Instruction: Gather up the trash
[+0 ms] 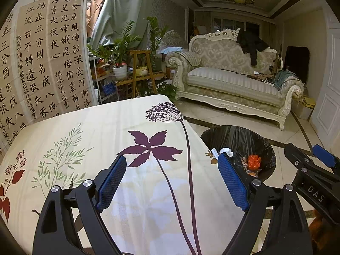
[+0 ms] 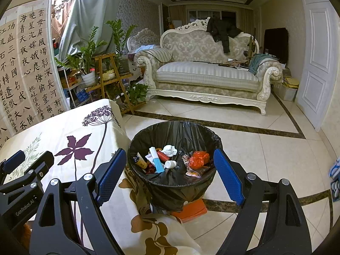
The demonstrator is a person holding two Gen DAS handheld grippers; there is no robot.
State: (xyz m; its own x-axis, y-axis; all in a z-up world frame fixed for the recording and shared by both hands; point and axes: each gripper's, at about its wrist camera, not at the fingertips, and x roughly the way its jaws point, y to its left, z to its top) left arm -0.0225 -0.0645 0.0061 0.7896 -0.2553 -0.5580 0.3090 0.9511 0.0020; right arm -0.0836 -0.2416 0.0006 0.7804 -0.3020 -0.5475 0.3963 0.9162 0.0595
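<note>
Left tool (image 1: 172,180): jaws wide apart, nothing between the blue pads; it hangs over the table just beside the trash bin, pointing down and forward. It looks parked, with no piece lined up to grasp.

Right tool (image 2: 167,174): jaws also spread, nothing gripped; its pads frame the bin's mouth from the near side, which fits a tool hanging over the bin rather than reaching for a pick.

Table (image 1: 89,140): it touches or nearly touches the trash bin on the bin's left; its floral cloth lies bare in both views, with no litter showing on it. I judge the collecting is near its end or finished.

Trash bin (image 2: 176,131): it stands on the tiled floor at the table's corner, lined with a black bag folded over the rim. That spot seems chosen so pieces can go from table to bin with a short reach.

Trash in the bin: a crumpled white tissue (image 2: 169,150), an orange plastic wrapper (image 2: 198,159), a small white bottle (image 2: 170,164), a pale blue and white packet (image 2: 156,161) and a dark tube with a yellow label (image 2: 140,162) lie loose on the bag's floor.

Orange box (image 2: 191,210): under the bin's near side; I cannot tell whether it props the bin.

Plant stand (image 2: 110,74): beyond the bin, to its left, bearing potted plants.

Sofa (image 2: 208,76): well beyond the bin across the floor, with a dark jacket (image 2: 222,30) over its back.
</note>
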